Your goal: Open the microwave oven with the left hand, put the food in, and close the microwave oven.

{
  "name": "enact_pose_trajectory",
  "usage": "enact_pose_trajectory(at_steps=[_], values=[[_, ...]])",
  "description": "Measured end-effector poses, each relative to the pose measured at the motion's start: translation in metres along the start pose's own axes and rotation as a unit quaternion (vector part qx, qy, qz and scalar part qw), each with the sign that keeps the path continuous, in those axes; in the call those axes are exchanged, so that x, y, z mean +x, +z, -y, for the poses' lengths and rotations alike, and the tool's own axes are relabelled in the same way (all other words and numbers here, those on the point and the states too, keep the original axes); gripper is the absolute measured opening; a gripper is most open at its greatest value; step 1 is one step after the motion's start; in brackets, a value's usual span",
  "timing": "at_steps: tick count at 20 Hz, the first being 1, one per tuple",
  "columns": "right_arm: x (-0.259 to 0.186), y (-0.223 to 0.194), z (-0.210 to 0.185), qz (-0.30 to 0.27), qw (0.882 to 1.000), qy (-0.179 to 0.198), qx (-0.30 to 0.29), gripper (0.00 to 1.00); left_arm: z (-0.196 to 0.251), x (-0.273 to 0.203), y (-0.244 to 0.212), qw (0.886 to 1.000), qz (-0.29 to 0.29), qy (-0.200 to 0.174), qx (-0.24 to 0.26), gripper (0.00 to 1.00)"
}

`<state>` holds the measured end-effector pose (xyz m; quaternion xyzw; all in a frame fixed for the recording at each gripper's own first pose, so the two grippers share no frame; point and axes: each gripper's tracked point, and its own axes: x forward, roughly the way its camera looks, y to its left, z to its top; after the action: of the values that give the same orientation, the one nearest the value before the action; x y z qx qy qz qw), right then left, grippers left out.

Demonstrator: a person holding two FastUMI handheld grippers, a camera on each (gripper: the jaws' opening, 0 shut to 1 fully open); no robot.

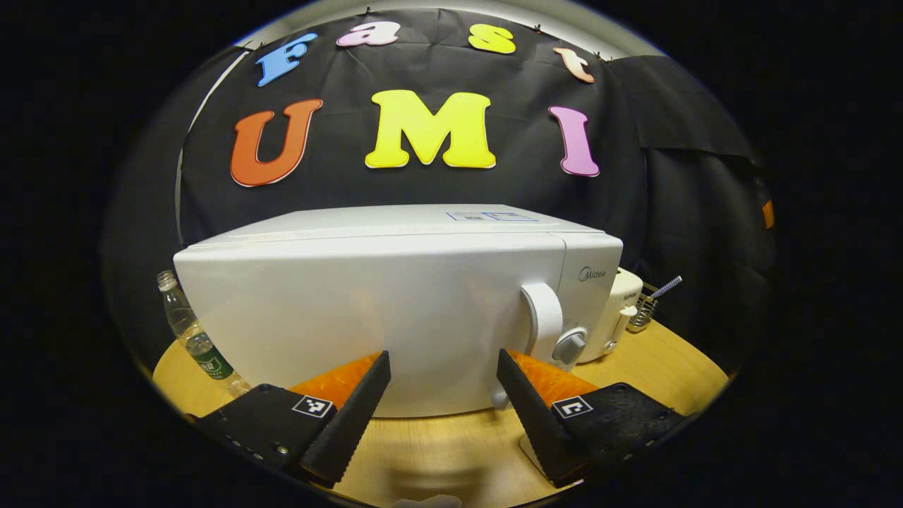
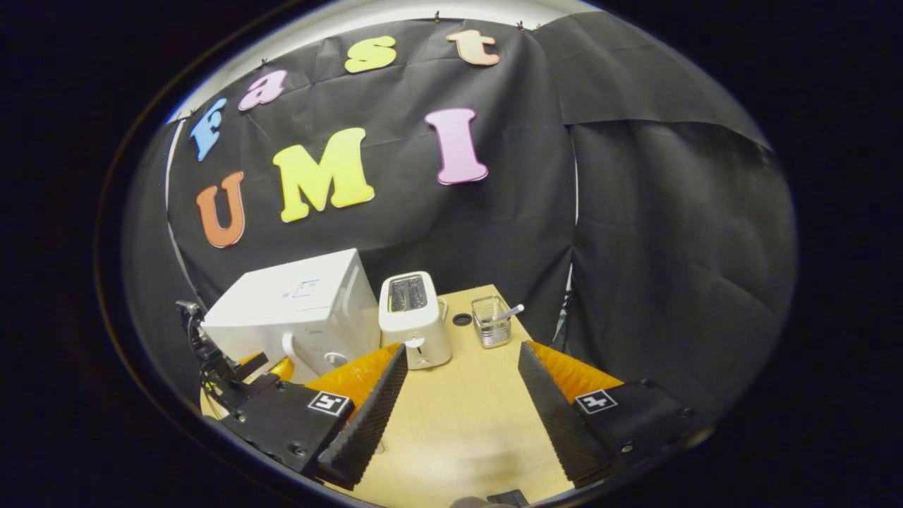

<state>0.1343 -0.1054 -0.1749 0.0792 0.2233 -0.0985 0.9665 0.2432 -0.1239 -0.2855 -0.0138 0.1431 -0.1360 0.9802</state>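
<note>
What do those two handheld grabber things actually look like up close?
Each is a two-fingered claw. The left gripper has two wedge-shaped fingers with ridged, saw-toothed inner faces, mounted on black blocks that each carry a small square black-and-white marker, with orange parts behind. The right gripper has the same build: ridged fingers, black mounts, a square marker and orange backing.

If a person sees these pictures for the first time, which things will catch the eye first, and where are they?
The white microwave oven stands out first: door shut, on the wooden table straight ahead of the open left hand-held gripper. Beside it on its knob side stands a white toaster, with a small wire basket farther along. A clear plastic bottle stands at the microwave's other side.
</note>
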Motion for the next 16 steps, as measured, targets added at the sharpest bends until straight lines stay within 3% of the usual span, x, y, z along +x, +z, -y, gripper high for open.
enact_pose_trajectory(at_steps=[7,11,15,16], values=[[-0.013,-0.004,-0.016,0.011,0.999,0.043,-0.014,1.00,-0.020,-0.043,0.015,0.999,0.009,0.039,0.006,0.97],[-0.031,-0.014,-0.048,0.015,0.996,0.088,-0.031,1.00,-0.039,-0.094,0.031,0.996,0.018,0.079,0.021,0.97],[-0.061,-0.018,-0.077,0.040,0.993,0.108,-0.039,1.00,-0.057,-0.149,0.054,0.994,0.028,0.095,0.035,0.97],[-0.069,-0.016,-0.083,0.050,0.992,0.108,-0.045,0.90,-0.060,-0.163,0.062,0.994,0.030,0.097,0.035,0.97]])
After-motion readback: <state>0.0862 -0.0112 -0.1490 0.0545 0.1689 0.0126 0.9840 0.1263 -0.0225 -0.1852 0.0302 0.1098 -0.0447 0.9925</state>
